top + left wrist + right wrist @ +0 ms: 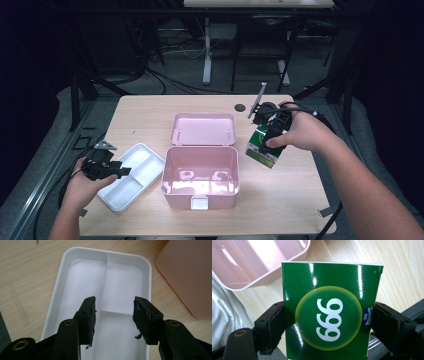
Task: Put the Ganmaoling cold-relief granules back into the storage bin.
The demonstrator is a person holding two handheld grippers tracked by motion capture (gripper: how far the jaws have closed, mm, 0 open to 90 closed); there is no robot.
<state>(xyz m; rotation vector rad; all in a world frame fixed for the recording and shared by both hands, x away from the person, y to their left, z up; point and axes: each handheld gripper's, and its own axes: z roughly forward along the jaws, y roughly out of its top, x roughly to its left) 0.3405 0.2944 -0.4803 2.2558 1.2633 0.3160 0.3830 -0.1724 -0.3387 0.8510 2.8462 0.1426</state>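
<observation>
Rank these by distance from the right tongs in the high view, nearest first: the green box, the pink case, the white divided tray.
1. Green box: clamped between the right tongs, at the table's right side.
2. Pink case: open at the middle, just left of the box.
3. White divided tray: far left, beyond the case, under the left tongs.

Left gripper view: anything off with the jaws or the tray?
The pads of the left gripper look worn: edges ragged, with loose shreds hanging at their lower ends. Jaws stand open over the white tray, which is divided into compartments, holds nothing and shows no damage. Nothing spilled.
</observation>
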